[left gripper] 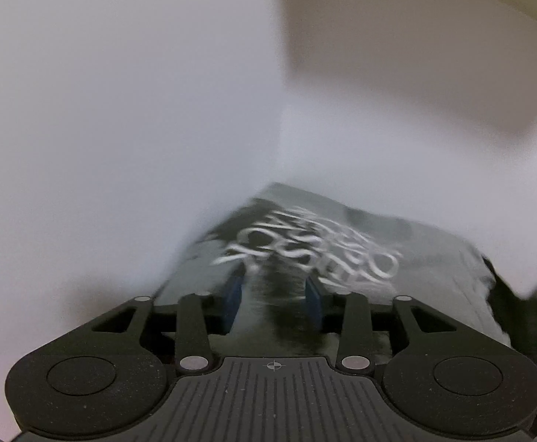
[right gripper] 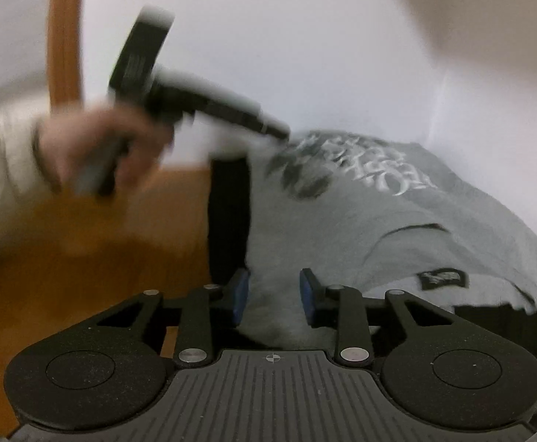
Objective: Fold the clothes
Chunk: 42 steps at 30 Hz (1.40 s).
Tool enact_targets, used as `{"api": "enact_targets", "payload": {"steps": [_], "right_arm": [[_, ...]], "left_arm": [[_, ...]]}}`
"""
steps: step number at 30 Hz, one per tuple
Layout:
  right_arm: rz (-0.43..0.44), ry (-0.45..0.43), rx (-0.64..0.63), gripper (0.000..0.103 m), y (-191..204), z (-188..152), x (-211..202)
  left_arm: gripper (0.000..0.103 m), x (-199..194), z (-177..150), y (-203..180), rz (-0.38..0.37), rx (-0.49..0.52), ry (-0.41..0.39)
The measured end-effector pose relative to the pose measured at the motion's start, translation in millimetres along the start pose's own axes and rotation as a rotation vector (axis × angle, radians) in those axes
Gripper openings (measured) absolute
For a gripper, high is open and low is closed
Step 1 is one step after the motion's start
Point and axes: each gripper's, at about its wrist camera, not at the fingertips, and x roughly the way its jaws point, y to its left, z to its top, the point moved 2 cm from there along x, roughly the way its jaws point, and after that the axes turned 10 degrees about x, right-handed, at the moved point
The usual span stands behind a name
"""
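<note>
My left gripper [left gripper: 274, 294] and right gripper [right gripper: 274, 296] each hang with jaws parted, unclenched, over the grey T-shirt [right gripper: 397, 213]. I judge I'm between folds; next comes pinching an edge.

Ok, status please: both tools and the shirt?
Left tool open over shirt. Right tool around grey fabric, grip unclear. Shirt lies partly folded. Nothing blocking.

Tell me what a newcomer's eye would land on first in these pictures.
The grey T-shirt with its pale printed lettering fills the right half of the right wrist view, lying partly on a white surface. At left there, a blurred hand carries the left tongs over the shirt's print. The right tongs stand parted over the grey cloth at the shirt's near edge.
</note>
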Motion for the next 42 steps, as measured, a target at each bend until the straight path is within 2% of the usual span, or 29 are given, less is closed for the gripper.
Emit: {"api": "enact_targets", "payload": {"steps": [5, 9, 11, 12, 13, 17, 18, 19, 20, 22, 26, 28, 30, 32, 34, 37, 39, 41, 42], "right_arm": [[-0.171, -0.131, 0.087, 0.039, -60.8, 29.5, -14.6], [-0.427, -0.12, 0.137, 0.039, -132.5, 39.4, 15.1], [-0.494, -0.119, 0.211, 0.04, -162.1, 37.7, 22.5], [-0.52, -0.122, 0.251, 0.044, -175.8, 36.4, 25.2], [-0.517, -0.127, 0.294, 0.05, -184.2, 33.0, 24.8], [-0.436, -0.138, 0.413, 0.048, -204.8, 21.8, 27.1], [-0.425, -0.144, 0.419, 0.032, -206.3, 20.7, 28.2], [-0.411, -0.163, 0.421, 0.007, -206.9, 20.5, 27.2], [-0.438, -0.209, 0.406, 0.003, -204.6, 20.9, 19.8], [-0.521, -0.301, 0.38, 0.003, -196.3, 26.1, 3.9], [-0.585, -0.193, 0.298, 0.006, -184.6, 22.4, 20.1], [-0.621, -0.183, 0.253, 0.022, -176.1, 23.1, 21.1], [-0.633, -0.207, 0.198, 0.03, -165.3, 25.0, 15.5], [-0.589, -0.227, 0.156, 0.03, -155.2, 30.9, 14.0], [-0.465, -0.223, 0.125, 0.03, -145.7, 40.3, 22.1], [-0.339, -0.125, 0.111, 0.029, -136.7, 63.0, 61.3], [-0.306, -0.056, 0.107, 0.028, -138.2, 76.4, 89.2], [-0.309, 0.007, 0.108, 0.027, -141.1, 91.2, 119.5], [-0.311, 0.036, 0.106, 0.024, -143.7, 97.2, 132.8]], "left_arm": [[0.041, 11.8, -13.5, -23.8, -0.069, 0.048, 0.06], [0.041, 17.7, -25.3, -32.8, -0.075, 0.052, 0.089], [0.041, 13.9, -28.2, -36.0, -0.081, 0.053, 0.088], [0.041, 9.9, -29.5, -37.7, -0.085, 0.057, 0.086], [0.041, 4.6, -29.8, -40.0, -0.097, 0.059, 0.078], [0.041, -7.3, -27.3, -53.7, -0.174, 0.056, 0.036], [0.042, -9.0, -27.2, -59.2, -0.193, 0.062, 0.031], [0.042, -10.6, -27.0, -65.9, -0.212, 0.073, 0.031], [0.042, -11.4, -27.4, -71.0, -0.224, 0.084, 0.034], [0.042, -11.0, -29.3, -77.9, -0.238, 0.103, 0.045], [0.045, -11.2, -32.7, -90.0, -0.265, 0.139, 0.066], [0.045, -10.3, -33.6, -89.2, -0.279, 0.138, 0.076], [0.045, -9.1, -35.5, -89.9, -0.296, 0.136, 0.085], [0.045, -9.1, -37.6, -93.6, -0.294, 0.16, 0.088], [0.045, -9.3, -39.3, -96.4, -0.294, 0.171, 0.091], [0.045, -9.9, -41.3, -98.0, -0.301, 0.168, 0.101], [0.045, -10.8, -42.5, -98.8, -0.304, 0.167, 0.108], [0.045, -11.8, -43.7, -100.0, -0.304, 0.169, 0.113], [0.045, -12.3, -44.1, -100.5, -0.304, 0.17, 0.116]]}}
